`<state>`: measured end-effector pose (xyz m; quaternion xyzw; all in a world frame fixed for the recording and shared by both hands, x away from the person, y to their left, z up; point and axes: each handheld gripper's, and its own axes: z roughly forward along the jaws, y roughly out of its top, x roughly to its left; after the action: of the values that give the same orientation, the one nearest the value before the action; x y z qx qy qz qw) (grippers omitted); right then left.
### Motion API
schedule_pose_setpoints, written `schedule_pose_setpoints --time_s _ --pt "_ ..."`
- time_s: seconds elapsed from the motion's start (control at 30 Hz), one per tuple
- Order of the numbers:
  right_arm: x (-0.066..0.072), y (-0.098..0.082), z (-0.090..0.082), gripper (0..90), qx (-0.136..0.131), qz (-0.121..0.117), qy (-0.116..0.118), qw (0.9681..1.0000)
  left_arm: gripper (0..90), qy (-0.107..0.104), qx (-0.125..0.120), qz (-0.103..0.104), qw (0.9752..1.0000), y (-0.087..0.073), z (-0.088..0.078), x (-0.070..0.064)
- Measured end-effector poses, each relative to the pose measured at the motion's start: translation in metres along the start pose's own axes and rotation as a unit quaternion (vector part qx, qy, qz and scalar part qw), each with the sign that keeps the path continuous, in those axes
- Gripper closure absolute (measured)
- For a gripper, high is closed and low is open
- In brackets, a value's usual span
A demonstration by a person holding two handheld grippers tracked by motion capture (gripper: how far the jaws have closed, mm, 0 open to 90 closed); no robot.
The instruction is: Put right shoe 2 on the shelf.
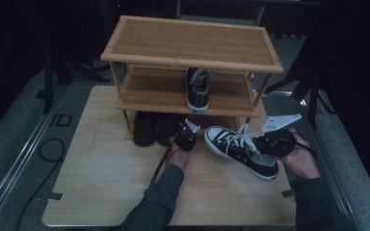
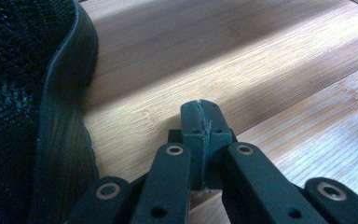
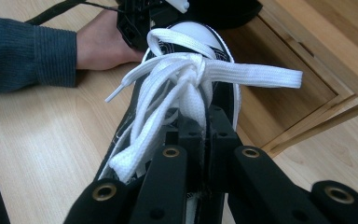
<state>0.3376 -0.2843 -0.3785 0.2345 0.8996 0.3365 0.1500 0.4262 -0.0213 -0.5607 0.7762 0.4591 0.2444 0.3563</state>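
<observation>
The sneaker [image 1: 241, 150], black canvas with white laces and a white toe cap, is held just above the table [image 1: 106, 183] in front of the shoe rack [image 1: 192, 43], toe pointing toward the rack's lower left. The right gripper [image 1: 274, 143] has it by the collar at the heel end; in the right gripper view the jaws are pinched together on the edge of the opening, behind the bow of the laces [image 3: 191, 79]. Its mate [image 1: 197, 89] already stands on the middle shelf, so this looks like the carrying step, shoe lifted but not yet placed. The left gripper [image 1: 185, 137] is closed on nothing, tips resting low beside the dark shoes [image 1: 155, 129] under the rack. Next, I'd guess, the sneaker needs raising and turning toe-first, then sliding in beside its mate without catching the shelf edge.
</observation>
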Motion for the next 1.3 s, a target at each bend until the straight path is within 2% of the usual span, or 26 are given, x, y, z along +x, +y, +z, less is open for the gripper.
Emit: schedule_pose_setpoints --time_s 0.3,0.67,0.9,1.3 --pt "-0.003 0.004 -0.006 87.3 -0.007 -0.004 0.001 1.0000 89.8 -0.001 -0.001 -0.003 1.0000 0.000 0.000 0.000" --pt "-0.007 0.005 -0.010 87.3 -0.014 -0.008 0.017 0.9997 89.8 -0.003 0.001 -0.004 1.0000 0.000 0.000 0.001" --pt "-0.008 0.007 -0.016 87.3 -0.028 -0.021 0.028 0.9990 89.8 -0.002 0.000 -0.004 1.0000 0.000 0.000 0.001" --pt "-0.008 0.012 -0.021 87.3 -0.033 -0.038 0.033 0.9982 89.8 -0.002 0.001 -0.003 1.0000 0.000 0.000 0.001"
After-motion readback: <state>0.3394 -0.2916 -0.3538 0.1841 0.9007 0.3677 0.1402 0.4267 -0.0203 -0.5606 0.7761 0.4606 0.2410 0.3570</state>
